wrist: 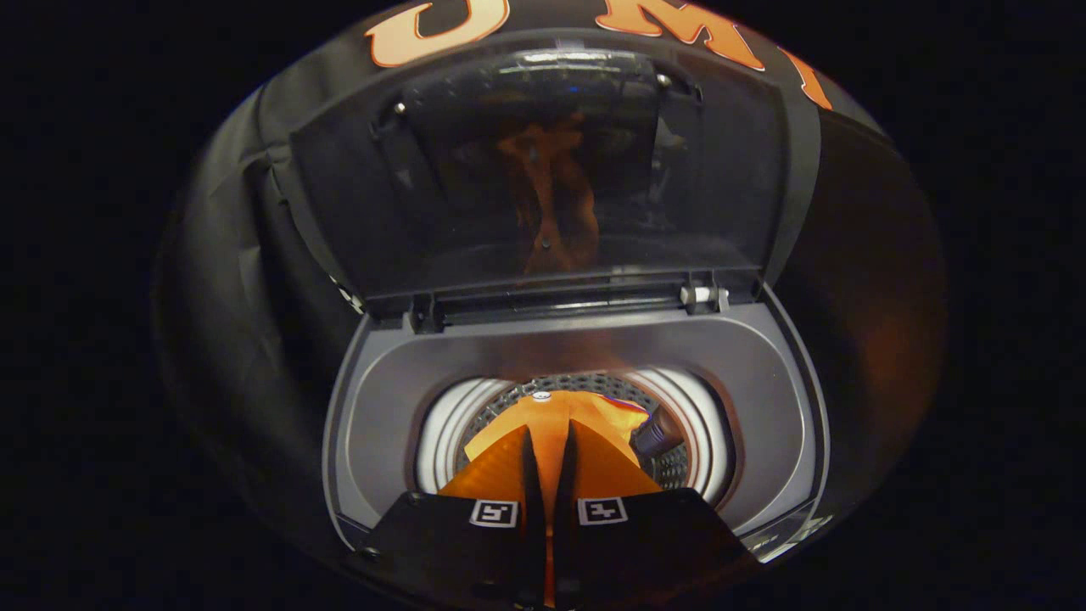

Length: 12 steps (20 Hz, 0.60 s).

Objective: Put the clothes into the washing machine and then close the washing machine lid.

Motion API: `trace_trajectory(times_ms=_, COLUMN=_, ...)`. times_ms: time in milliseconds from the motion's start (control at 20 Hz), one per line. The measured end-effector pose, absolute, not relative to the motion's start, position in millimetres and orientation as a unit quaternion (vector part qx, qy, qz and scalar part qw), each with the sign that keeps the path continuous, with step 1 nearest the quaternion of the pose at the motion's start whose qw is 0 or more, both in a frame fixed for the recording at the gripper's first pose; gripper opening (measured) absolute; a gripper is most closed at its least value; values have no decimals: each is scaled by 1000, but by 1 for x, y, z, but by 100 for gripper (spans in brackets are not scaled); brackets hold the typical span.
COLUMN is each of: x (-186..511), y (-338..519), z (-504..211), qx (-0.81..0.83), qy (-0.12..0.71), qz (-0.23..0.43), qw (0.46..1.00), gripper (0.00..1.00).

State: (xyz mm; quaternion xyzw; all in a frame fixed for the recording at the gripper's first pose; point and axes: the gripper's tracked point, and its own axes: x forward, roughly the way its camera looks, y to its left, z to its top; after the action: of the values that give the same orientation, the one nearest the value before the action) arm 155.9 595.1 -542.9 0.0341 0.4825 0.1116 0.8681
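I look down into the open top of a grey washing machine (382,399). Its dark see-through lid (475,170) stands upright behind the opening, and an orange reflection shows in the glass. My gripper (550,434) hangs over the perforated steel drum (679,465). The fingers are pressed almost together, with a strip of the orange garment (551,409) pinched between them. The garment hangs from the fingertips down into the drum; it has a small white button and a dark cuff (657,433) at its right side. The bottom of the drum is hidden by the cloth and the fingers.
A white ring (441,433) lines the drum mouth inside the grey top panel. The lid's hinges (704,297) run along the back of the opening. Black booth cloth (229,255) closes in behind and on both sides of the machine.
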Motion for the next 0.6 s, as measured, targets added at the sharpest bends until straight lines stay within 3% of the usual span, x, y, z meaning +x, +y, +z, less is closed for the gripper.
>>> trace_trajectory(times_ms=150, x=149, y=590, z=-560, qx=28, qy=502, qz=96, qw=859, gripper=19)
trace_trajectory(times_ms=200, x=147, y=589, z=-561, qx=23, qy=504, qz=95, qw=858, gripper=26)
trace_trajectory(times_ms=300, x=144, y=587, z=-563, qx=10, qy=504, qz=96, qw=858, gripper=52)
trace_trajectory(times_ms=350, x=144, y=587, z=-562, qx=7, qy=504, qz=97, qw=858, gripper=54)
trace_trajectory(times_ms=600, x=136, y=585, z=-564, qx=16, qy=513, qz=91, qw=853, gripper=89)
